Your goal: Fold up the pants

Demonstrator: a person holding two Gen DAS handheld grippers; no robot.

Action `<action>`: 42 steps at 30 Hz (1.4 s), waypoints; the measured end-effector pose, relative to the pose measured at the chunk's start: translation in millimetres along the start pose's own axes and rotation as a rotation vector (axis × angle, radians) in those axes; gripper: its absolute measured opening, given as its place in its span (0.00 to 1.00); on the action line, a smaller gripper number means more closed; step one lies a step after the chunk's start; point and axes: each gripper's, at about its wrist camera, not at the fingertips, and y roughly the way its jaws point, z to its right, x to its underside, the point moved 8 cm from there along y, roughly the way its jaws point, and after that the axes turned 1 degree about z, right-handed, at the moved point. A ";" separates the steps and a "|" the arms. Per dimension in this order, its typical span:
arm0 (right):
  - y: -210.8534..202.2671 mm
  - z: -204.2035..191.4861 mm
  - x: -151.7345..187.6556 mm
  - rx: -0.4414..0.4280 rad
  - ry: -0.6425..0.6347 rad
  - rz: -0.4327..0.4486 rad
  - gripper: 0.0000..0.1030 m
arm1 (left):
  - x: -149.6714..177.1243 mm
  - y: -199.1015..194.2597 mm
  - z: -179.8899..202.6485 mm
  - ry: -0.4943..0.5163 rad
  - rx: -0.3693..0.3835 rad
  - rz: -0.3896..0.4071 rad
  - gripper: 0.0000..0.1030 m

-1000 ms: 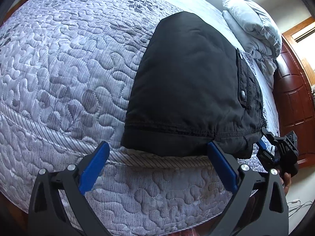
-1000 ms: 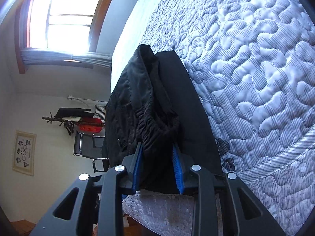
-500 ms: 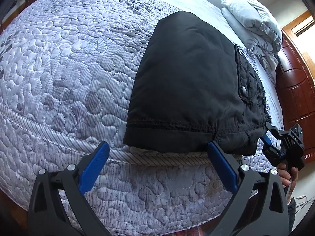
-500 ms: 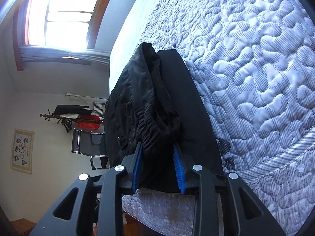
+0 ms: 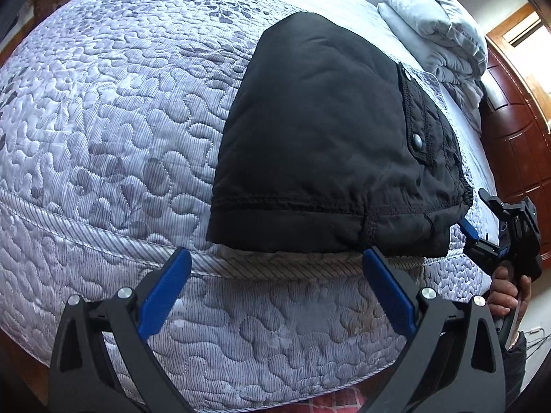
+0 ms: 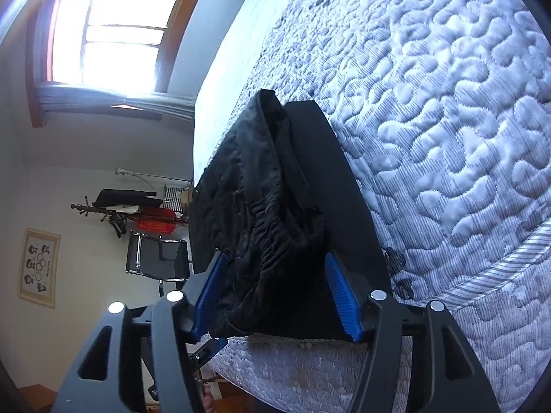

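Note:
The black pants [image 5: 323, 137] lie folded in a compact stack on the quilted bed [image 5: 103, 120], at its near edge. My left gripper [image 5: 275, 265] is open and empty, just in front of the stack's near edge, apart from it. My right gripper [image 6: 275, 268] is open, its jaws standing either side of the gathered waistband end of the pants [image 6: 272, 234], with a gap on both sides. It also shows in the left wrist view [image 5: 482, 237] at the stack's right corner.
Folded grey bedding [image 5: 437, 34] sits at the far right of the bed. A dark wooden headboard [image 5: 516, 137] stands beyond it. In the right wrist view a window [image 6: 113, 34], a chair [image 6: 155, 258] and a coat rack [image 6: 113, 206] lie past the bed.
My right gripper has opened, letting go of the waistband end. The left gripper has stayed open and drawn back slightly from the stack.

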 end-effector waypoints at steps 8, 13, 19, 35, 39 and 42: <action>-20.7 -10.1 14.8 0.078 -0.113 0.017 0.67 | -1.1 -21.6 -2.5 0.034 -0.031 0.060 0.96; -34.5 -24.0 26.8 0.188 -0.236 0.047 0.82 | -5.4 -43.5 5.4 0.095 -0.055 0.120 0.96; -51.2 -33.5 35.1 0.398 -0.392 0.121 0.96 | -11.9 -74.8 20.9 0.155 -0.096 0.213 0.96; -67.9 -40.0 43.3 0.582 -0.518 0.158 0.96 | -13.6 -129.0 71.8 0.267 -0.131 0.327 0.96; -69.0 -45.6 46.7 0.578 -0.529 0.154 0.96 | -11.7 -144.4 80.8 0.282 -0.137 0.360 0.96; -68.9 -52.5 49.2 0.568 -0.537 0.155 0.96 | -10.9 -154.0 87.5 0.294 -0.137 0.382 0.96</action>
